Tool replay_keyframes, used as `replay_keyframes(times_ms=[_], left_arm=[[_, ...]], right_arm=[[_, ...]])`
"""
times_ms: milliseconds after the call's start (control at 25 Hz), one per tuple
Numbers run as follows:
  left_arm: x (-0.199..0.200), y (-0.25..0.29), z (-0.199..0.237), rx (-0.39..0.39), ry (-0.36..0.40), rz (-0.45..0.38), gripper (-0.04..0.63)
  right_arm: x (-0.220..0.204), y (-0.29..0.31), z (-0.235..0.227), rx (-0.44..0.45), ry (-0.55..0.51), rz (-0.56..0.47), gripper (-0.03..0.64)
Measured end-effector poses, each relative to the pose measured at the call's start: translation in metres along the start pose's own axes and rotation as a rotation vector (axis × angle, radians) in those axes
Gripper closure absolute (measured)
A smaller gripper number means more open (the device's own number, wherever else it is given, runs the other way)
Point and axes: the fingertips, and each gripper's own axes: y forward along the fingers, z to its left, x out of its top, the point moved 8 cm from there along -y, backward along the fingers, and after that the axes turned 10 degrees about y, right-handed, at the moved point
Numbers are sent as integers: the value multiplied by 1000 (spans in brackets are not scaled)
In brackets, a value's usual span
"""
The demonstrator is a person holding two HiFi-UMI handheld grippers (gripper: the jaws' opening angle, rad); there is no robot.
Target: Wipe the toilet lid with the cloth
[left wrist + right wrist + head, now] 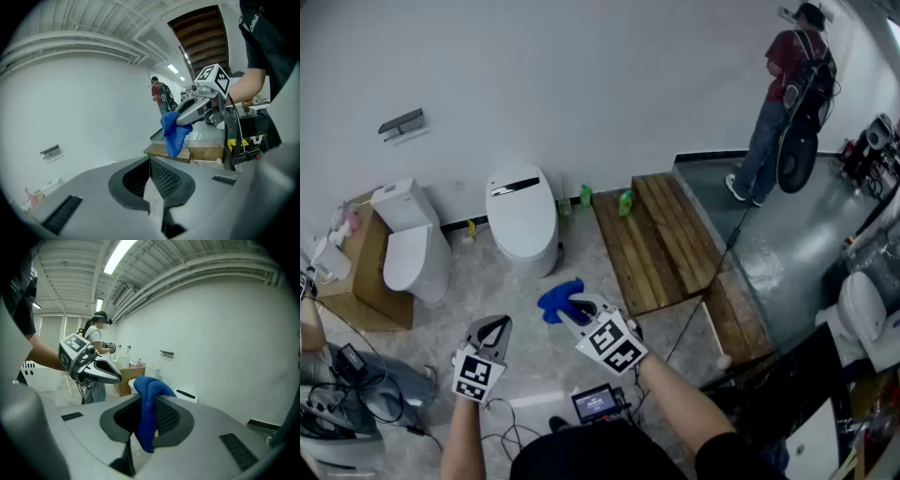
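Wiping not begun, by my reading: everything is left to do. Pale marbled floor, glossy. Slatted wooden platform to the right of the toilet, which stands against the white wall; smooth white ceramic, rounded body. Toilet lid is down, oval and shiny, with a dark strip across its back end; nothing touches it. The cloth, blue, soft, nappy, bunched and drooping, hangs in mid-air well short of the lid, pinched in the right hand-held gripper, whose jaws are clamped on it. Left hand-held gripper is beside it, grey plastic with dark ribbed pads, its jaws closed together on nothing.
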Motion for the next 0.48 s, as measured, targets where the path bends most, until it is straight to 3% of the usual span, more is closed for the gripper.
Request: replay_keyframes(times_ms=[480], left_arm=[[-6,4,-1,3,-10,7,584]], right_arm=[[-3,1,-3,8,14,1,551]])
